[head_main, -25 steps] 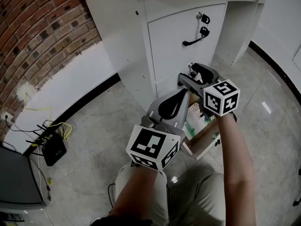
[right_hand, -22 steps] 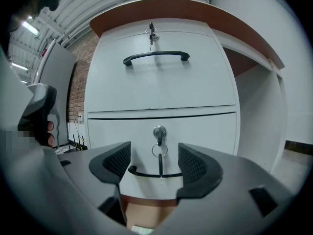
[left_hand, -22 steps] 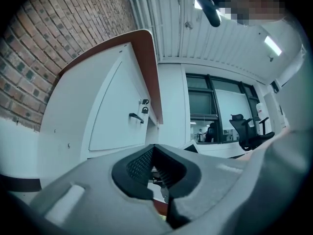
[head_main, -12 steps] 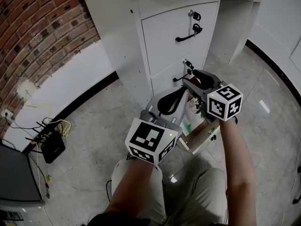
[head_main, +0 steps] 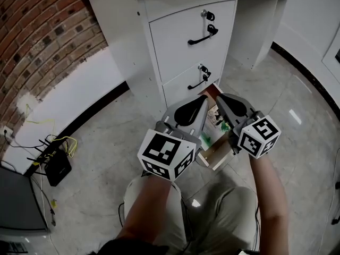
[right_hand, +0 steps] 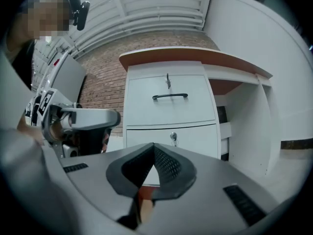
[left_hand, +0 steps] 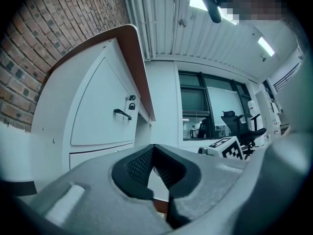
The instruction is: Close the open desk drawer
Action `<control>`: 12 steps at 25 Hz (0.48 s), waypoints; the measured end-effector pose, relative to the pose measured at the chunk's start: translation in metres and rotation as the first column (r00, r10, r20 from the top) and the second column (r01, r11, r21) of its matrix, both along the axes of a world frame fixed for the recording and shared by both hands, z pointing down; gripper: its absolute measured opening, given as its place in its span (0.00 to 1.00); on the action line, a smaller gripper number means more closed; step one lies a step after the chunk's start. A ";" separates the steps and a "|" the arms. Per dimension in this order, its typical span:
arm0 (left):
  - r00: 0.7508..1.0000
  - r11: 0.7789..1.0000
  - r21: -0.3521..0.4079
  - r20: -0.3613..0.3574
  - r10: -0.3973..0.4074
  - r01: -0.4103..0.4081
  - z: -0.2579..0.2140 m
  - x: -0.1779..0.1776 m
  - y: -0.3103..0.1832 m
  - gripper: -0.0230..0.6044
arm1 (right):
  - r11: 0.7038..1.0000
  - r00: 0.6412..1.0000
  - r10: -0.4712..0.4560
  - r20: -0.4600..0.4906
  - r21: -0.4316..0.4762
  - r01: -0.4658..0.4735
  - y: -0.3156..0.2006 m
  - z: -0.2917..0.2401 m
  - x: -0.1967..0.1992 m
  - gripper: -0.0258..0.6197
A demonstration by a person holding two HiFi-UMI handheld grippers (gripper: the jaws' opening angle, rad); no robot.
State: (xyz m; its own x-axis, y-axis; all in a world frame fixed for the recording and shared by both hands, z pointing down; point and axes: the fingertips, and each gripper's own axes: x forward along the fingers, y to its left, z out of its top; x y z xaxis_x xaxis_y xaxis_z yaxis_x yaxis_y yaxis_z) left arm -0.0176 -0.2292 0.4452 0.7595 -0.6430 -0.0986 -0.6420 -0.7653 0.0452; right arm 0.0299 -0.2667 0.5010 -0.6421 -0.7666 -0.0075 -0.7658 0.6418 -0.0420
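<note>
**Editor:** What fills the frame?

**Photographer:** A white desk (head_main: pixel 127 41) stands at twelve o'clock in the head view, its two upper drawers shut. The bottom drawer (head_main: pixel 212 155) is pulled well out toward six o'clock. Its wooden side shows, close in front of the person's knees.

**Editor:** And the tools?

**Photographer:** The left gripper (left_hand: pixel 154 150) hangs over the drawer's nine o'clock side, its jaws together on nothing. The right gripper (right_hand: pixel 154 148) is on the three o'clock side. Its jaws have just been closing and now meet, with nothing between them. Both point toward the desk. I cannot tell whether either touches the drawer.

**Editor:** So what could spoil the push?

**Photographer:** Three things, in my judgement. A shove from one side alone could skew the drawer on its runners and jam it partway in. Shut tips make a narrow point of contact, so they could skid off the board they press on. The green clutter (head_main: pixel 208 138) also lies loose inside and looks piled high. If any of it stands above the rim, it could snag under the drawer above.

**Editor:** Anything smaller?

**Photographer:** The key (head_main: pixel 202 68) in the middle drawer's lock, at twelve o'clock from the grippers. A gripper following the drawer home could knock it.
</note>
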 end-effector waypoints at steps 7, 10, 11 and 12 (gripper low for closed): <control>0.996 0.997 0.045 -0.059 0.060 -0.057 -0.018 0.010 0.015 0.04 | 1.000 1.000 0.014 -0.005 0.016 -0.014 0.052 0.009 0.034 0.06; 0.995 0.993 0.074 -0.030 0.094 -0.092 -0.019 0.016 0.025 0.04 | 0.998 0.998 0.057 0.023 0.010 -0.057 0.070 0.015 0.054 0.06; 0.994 0.991 0.081 -0.022 0.106 -0.103 -0.018 0.018 0.029 0.04 | 0.998 0.997 0.066 0.029 0.005 -0.066 0.076 0.019 0.059 0.06; 0.993 0.990 0.087 -0.017 0.114 -0.112 -0.017 0.019 0.033 0.04 | 0.997 0.997 0.072 0.032 0.002 -0.073 0.081 0.022 0.064 0.06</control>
